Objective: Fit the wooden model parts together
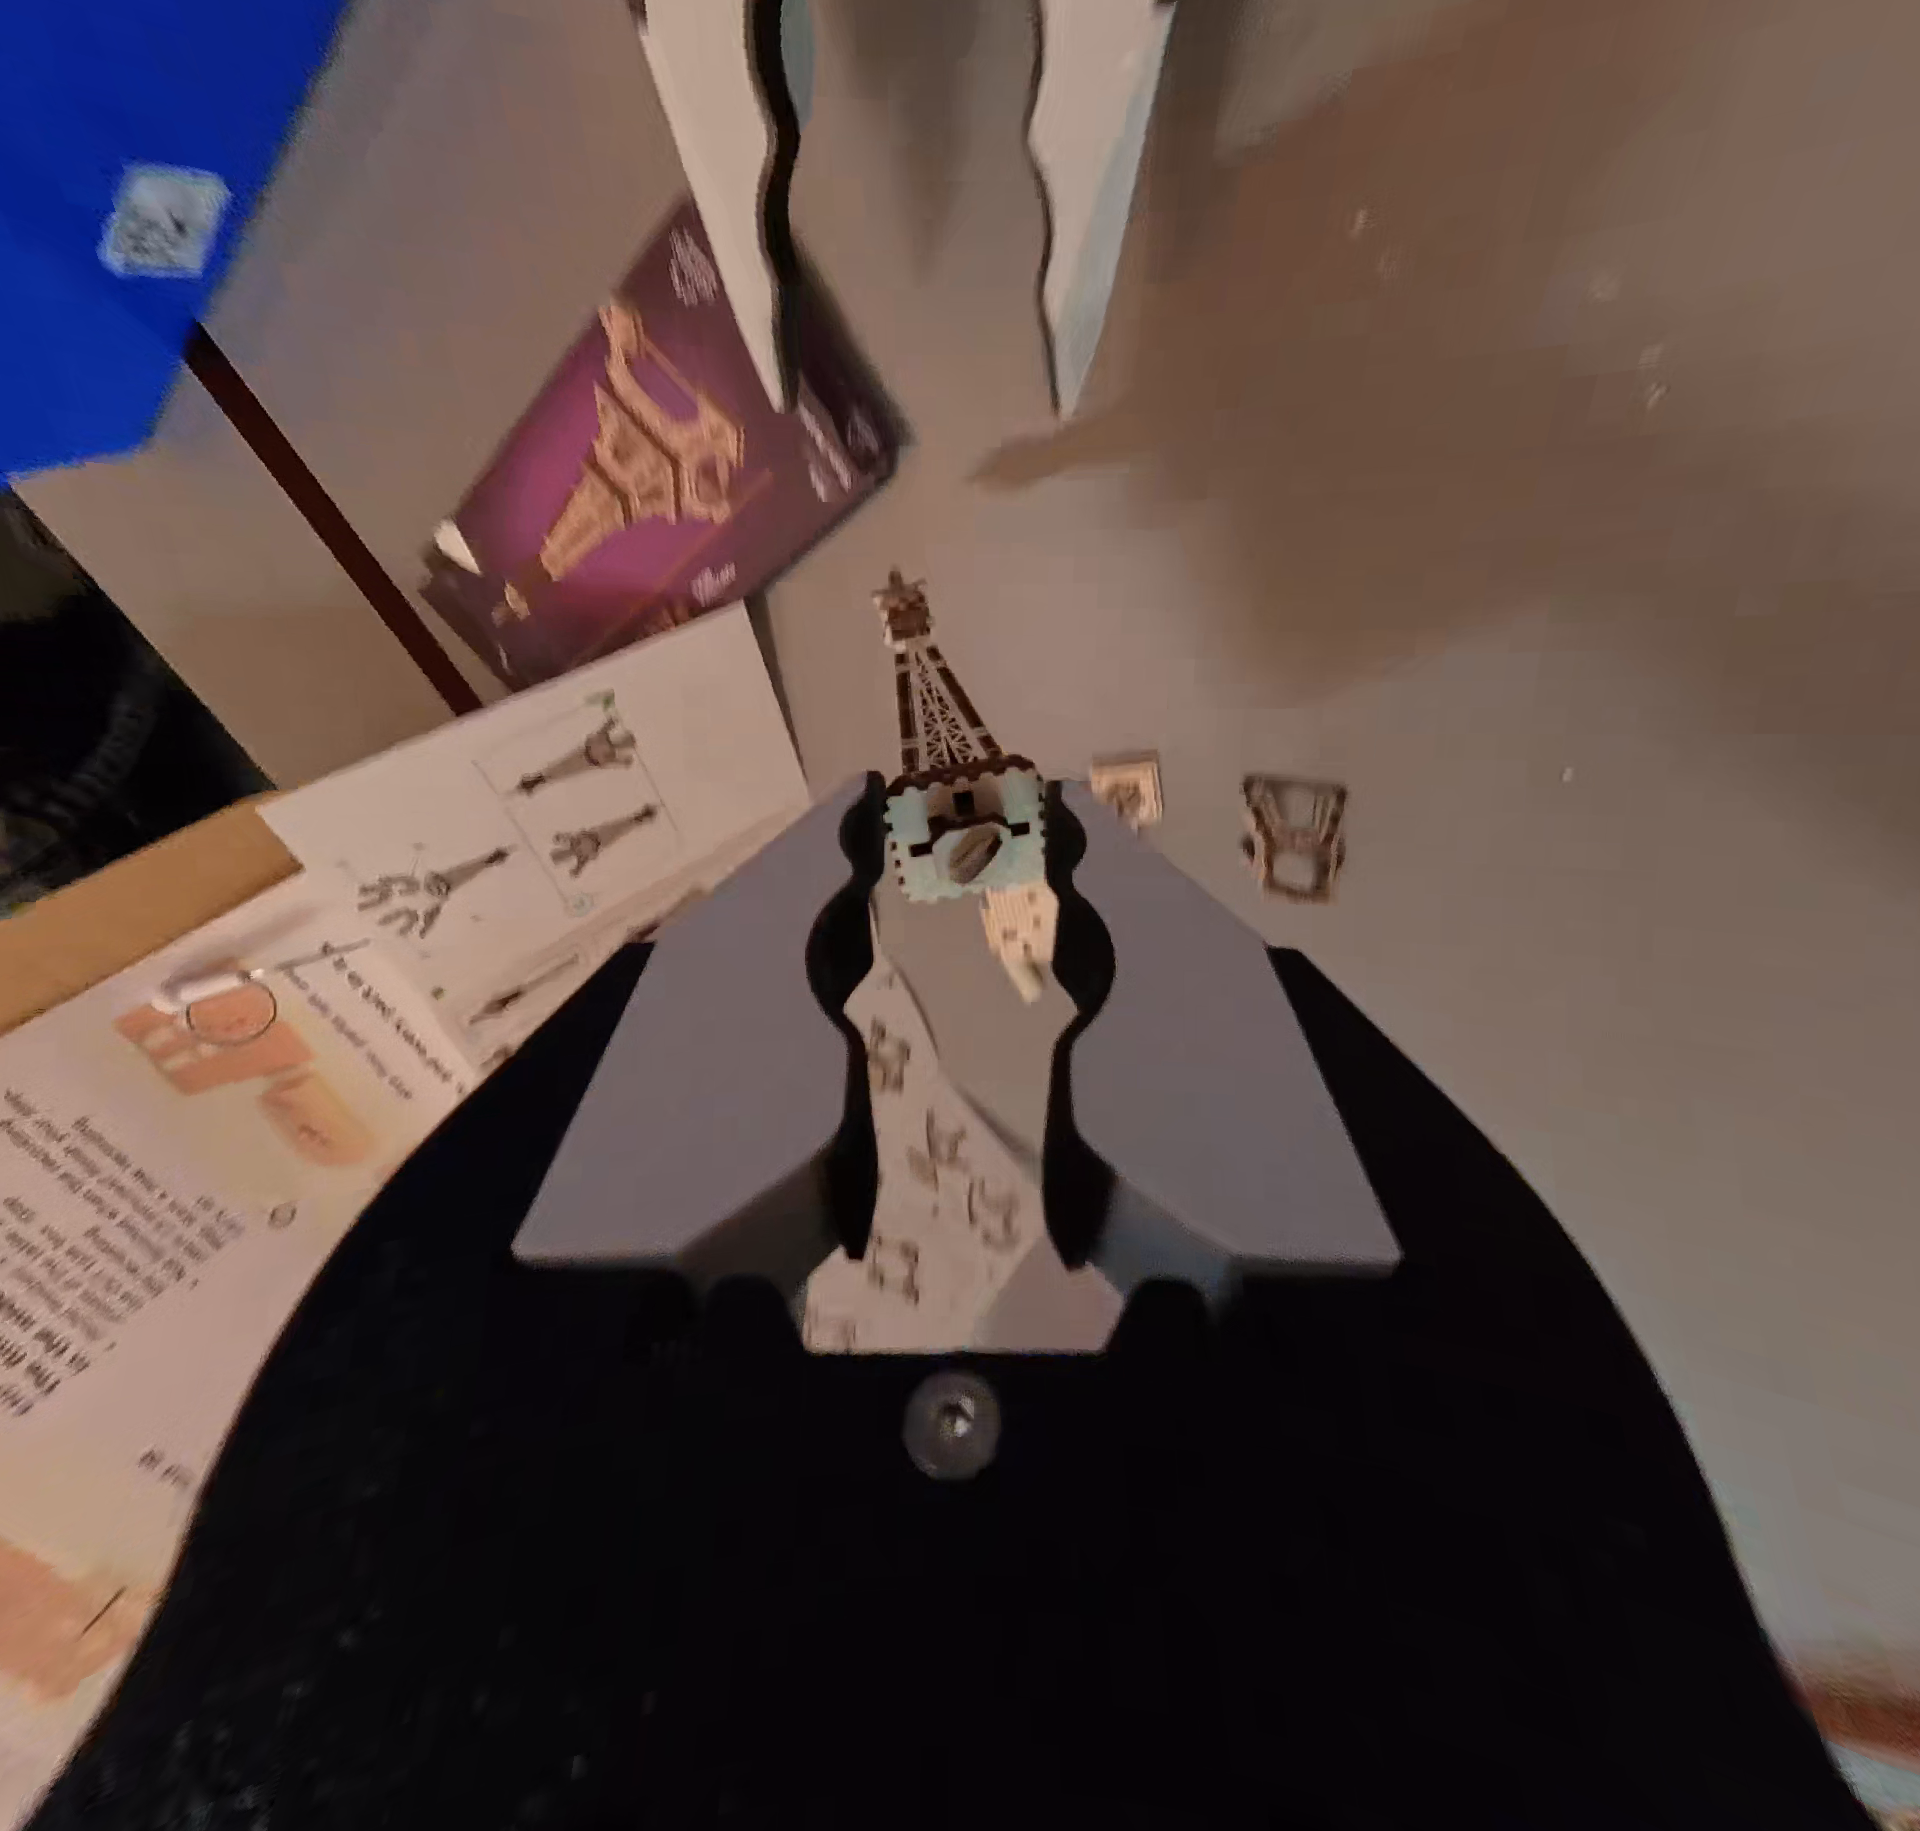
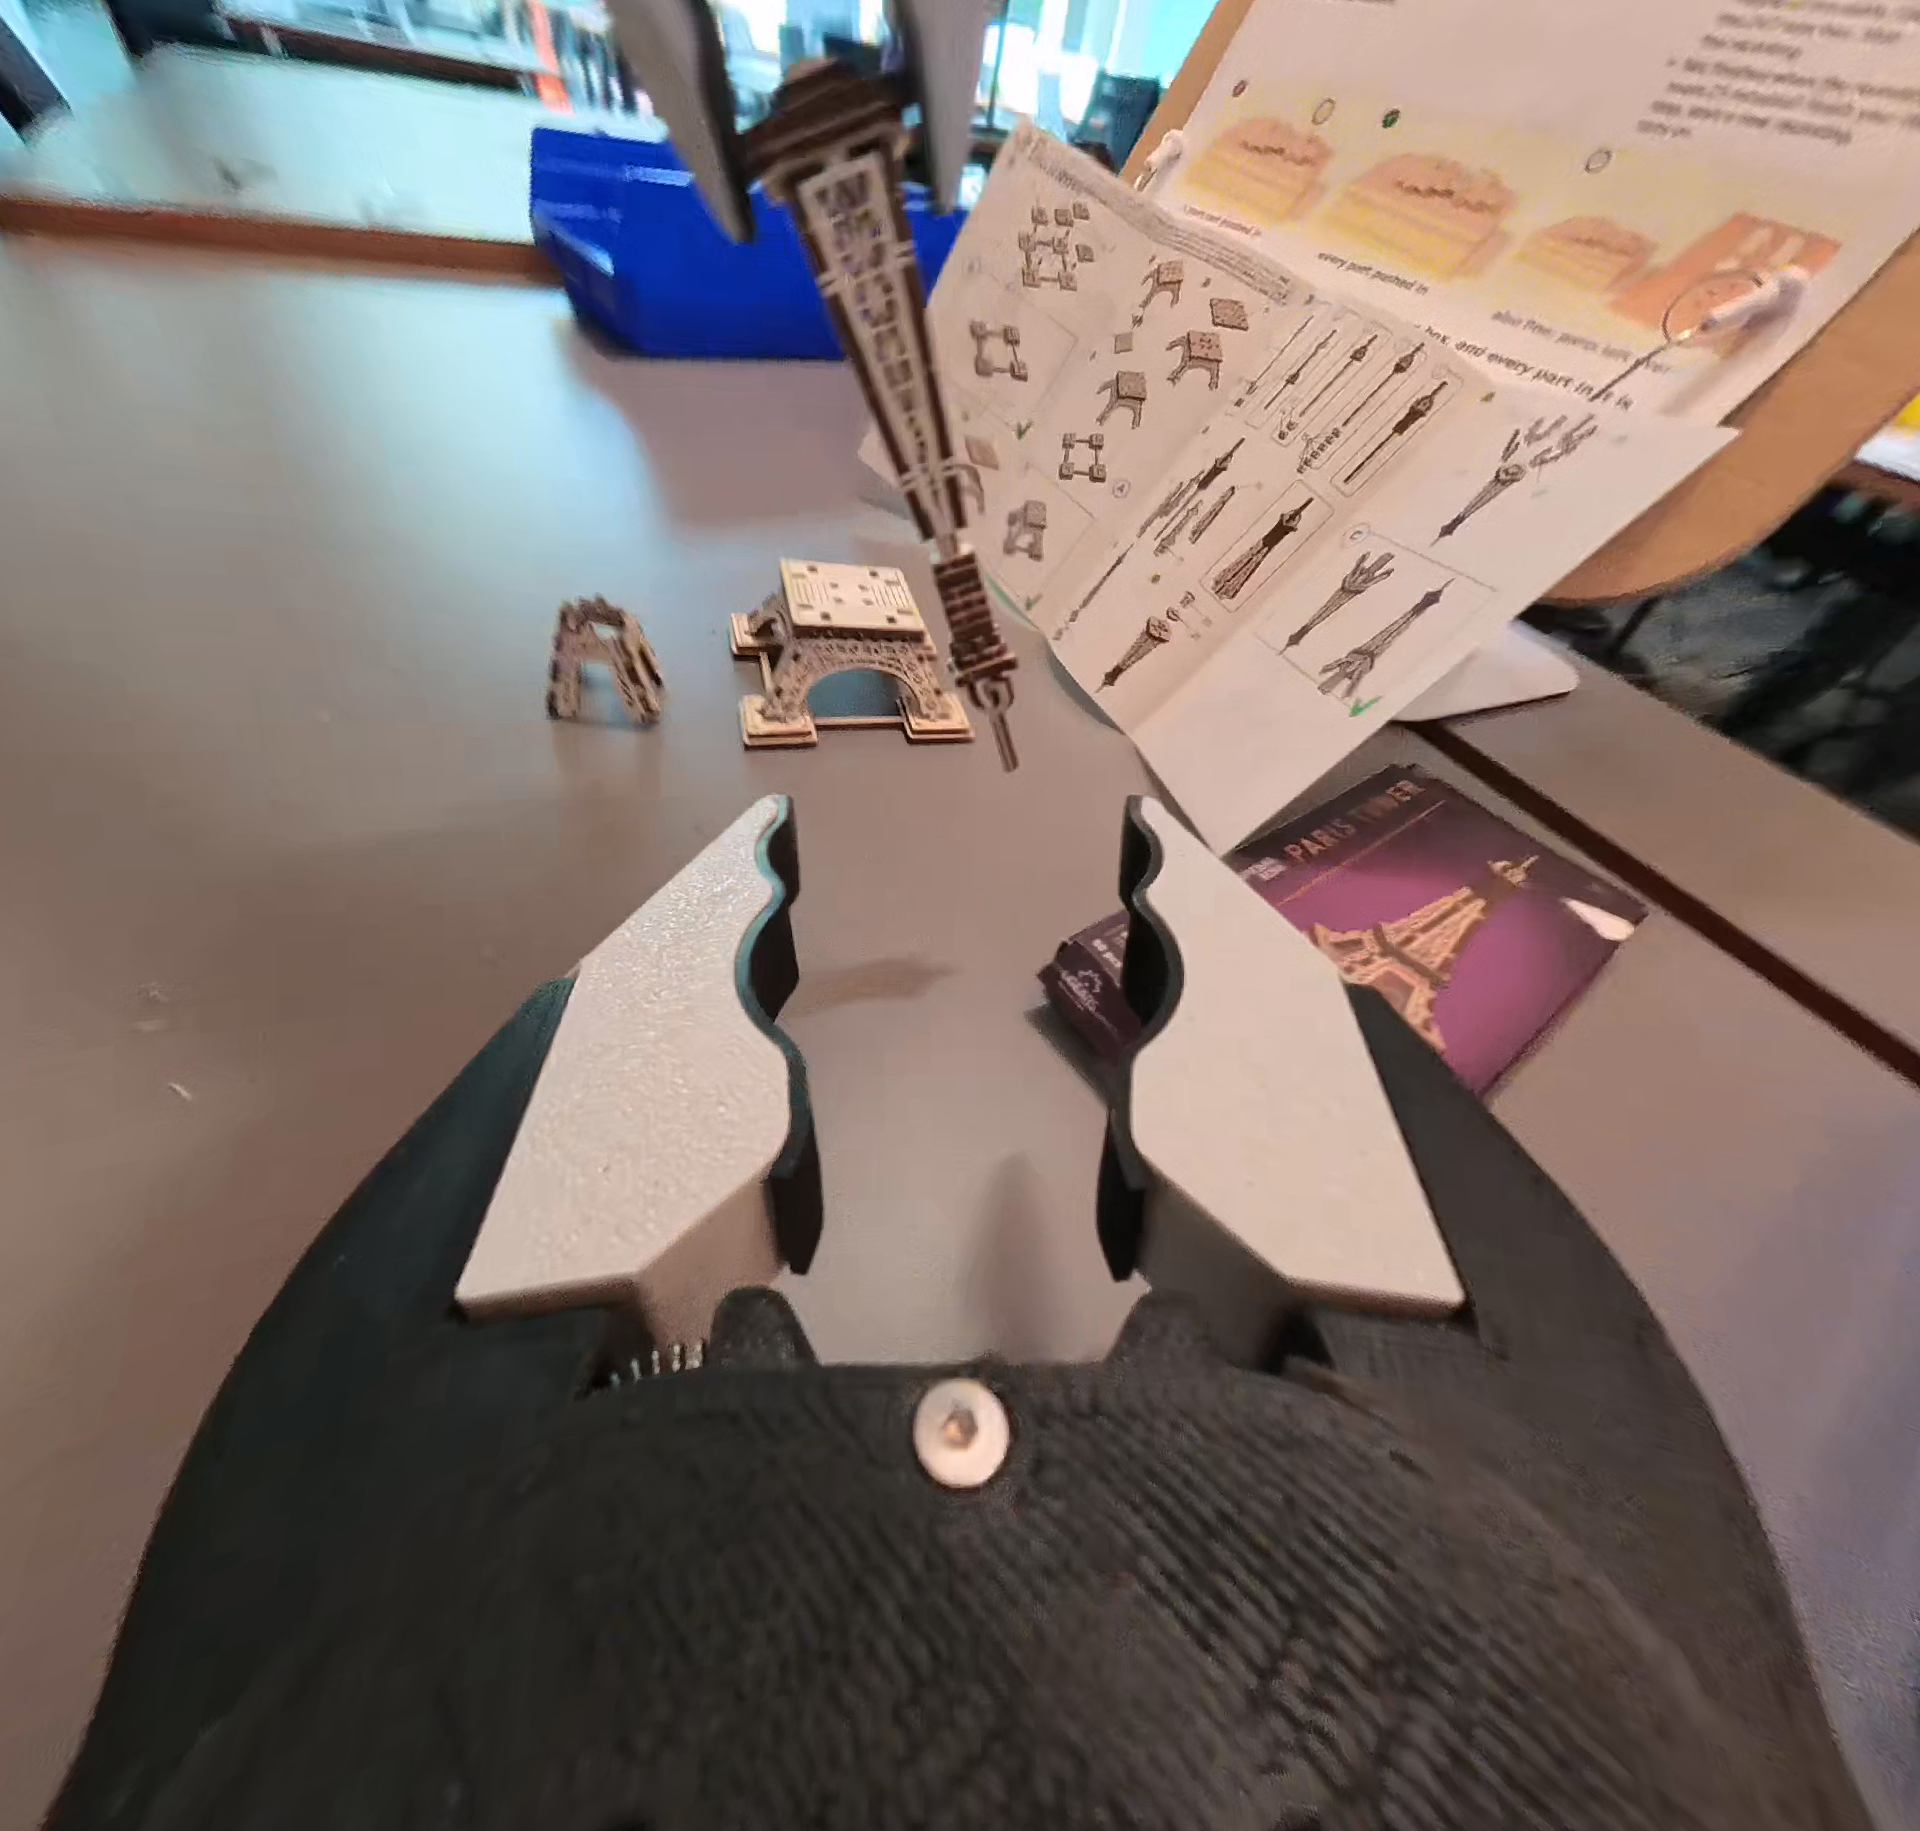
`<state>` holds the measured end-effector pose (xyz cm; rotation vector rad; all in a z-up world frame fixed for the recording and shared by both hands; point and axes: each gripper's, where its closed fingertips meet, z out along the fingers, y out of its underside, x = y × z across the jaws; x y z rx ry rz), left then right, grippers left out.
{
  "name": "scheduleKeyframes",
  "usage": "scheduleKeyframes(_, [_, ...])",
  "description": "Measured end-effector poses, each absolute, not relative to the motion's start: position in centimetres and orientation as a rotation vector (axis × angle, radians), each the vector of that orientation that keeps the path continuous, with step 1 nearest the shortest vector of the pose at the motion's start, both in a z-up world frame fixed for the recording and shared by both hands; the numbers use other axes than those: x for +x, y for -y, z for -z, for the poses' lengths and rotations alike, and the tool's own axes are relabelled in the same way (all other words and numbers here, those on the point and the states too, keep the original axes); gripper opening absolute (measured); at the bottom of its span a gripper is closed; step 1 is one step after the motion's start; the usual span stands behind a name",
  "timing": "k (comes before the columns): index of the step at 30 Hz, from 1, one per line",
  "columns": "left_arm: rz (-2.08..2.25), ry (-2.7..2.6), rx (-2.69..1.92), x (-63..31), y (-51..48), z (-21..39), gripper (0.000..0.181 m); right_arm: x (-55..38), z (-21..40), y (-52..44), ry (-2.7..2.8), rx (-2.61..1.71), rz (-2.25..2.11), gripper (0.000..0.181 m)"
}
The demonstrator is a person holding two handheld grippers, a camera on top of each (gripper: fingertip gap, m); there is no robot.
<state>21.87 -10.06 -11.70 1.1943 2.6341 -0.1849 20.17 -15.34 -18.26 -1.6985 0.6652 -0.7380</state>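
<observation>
My left gripper [image 1: 961,815] is shut on the wide end of the wooden tower spire [image 1: 935,711]. In the right wrist view the left gripper [image 2: 842,212] hangs the spire [image 2: 894,368] tip-down and tilted, its tip just above the table beside the arched tower base [image 2: 852,659]. The base stands on the table with its flat slotted top up. A smaller arched middle section [image 2: 603,669] stands left of it. My right gripper [image 2: 961,836] is open and empty, low over the table in front of these parts. It shows in the left wrist view [image 1: 914,399] beyond the spire.
A folded instruction sheet [image 2: 1247,472] leans right of the base, with a clipboard [image 2: 1558,150] behind it. A purple kit box [image 2: 1434,919] lies at right. A blue bin [image 2: 686,275] sits at the back. The table edge [image 2: 1714,960] runs along the right. Across from one pair of fingers to the other is roughly 10 centimetres. The smaller arched middle section [image 2: 603,669] is about 15 centimetres from both grippers' fingertips. It is also in sight in the left wrist view [image 1: 1287,823].
</observation>
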Motion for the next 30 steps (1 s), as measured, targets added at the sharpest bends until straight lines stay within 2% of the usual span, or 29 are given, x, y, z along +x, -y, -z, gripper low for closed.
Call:
scheduleKeyframes(8, [1.089, -2.375, 1.248, 16.9, 9.7, 8.7, 0.028, 18.2, 15.6, 15.6, -0.631, -1.460, 0.445, 0.054])
scheduleKeyframes(15, [1.843, -2.024, 1.037, 13.0, 7.5, 4.2, 0.028, 14.4, 8.3, 14.1, -0.374, -1.060, 0.248, 0.042])
scheduleKeyframes(23, [2.300, -1.864, 0.775, 12.5, 5.9, 3.9, 0.028, 12.5, 4.5, 13.5, -0.270, -0.870, 0.280, 0.016])
scheduleKeyframes(25, [2.373, -1.823, 0.711, 12.8, 5.7, 3.8, 0.028, 12.5, 4.2, 13.7, -0.277, -0.845, 0.278, 0.004])
scheduleKeyframes(28, [2.441, -1.785, 0.646, 13.1, 5.5, 3.8, 0.028, 13.4, 5.1, 13.4, -0.327, -0.880, 0.284, 0.009])
scheduleKeyframes(30, [2.453, -1.781, 0.630, 13.2, 5.5, 4.0, 0.028, 14.2, 5.8, 13.4, -0.373, -0.891, 0.283, 0.023])
